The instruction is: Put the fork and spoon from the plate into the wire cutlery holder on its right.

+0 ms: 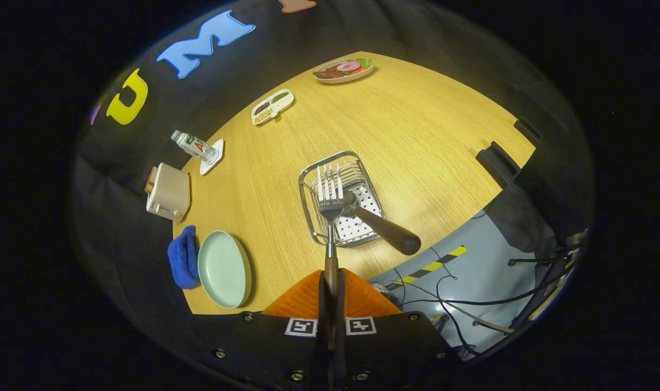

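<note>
The gripper [331, 282] is clamped on the fork [330, 198], held above the wire cutlery holder [340, 198]. The spoon [381, 222] leans inside. The bottle [195, 145] label is probably unreadable.

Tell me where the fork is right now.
The fork is clamped by its handle between the fingers, tines forward, over the wire holder where the spoon leans.

Hand-held gripper [332, 288], orange ribbed fingers, black screwed body, square markers
</note>
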{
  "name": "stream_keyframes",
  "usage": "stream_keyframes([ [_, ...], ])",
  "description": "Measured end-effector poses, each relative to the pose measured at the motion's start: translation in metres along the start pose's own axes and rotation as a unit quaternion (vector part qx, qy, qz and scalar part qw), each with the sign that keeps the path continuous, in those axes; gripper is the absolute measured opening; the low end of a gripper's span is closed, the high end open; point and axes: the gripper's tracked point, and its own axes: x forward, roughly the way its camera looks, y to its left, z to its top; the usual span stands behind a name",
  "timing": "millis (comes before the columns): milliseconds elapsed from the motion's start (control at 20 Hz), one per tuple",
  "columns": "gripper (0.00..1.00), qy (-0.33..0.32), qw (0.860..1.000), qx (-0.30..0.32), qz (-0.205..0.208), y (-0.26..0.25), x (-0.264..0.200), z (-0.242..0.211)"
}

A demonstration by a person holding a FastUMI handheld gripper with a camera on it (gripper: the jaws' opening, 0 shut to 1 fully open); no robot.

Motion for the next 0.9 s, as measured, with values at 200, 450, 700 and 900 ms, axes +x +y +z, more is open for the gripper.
stream_keyframes([
  [200,0.05,-0.002,1.000,0.003,-0.004,0.001,-0.001,0.001],
  [450,0.07,-0.008,1.000,0.002,-0.015,-0.002,-0.005,0.007],
  [700,0.09,0.003,1.000,0.012,-0.012,0.003,-0.006,0.008],
  [900,0.09,0.003,1.000,0.014,-0.013,0.006,-0.007,0.012],
])
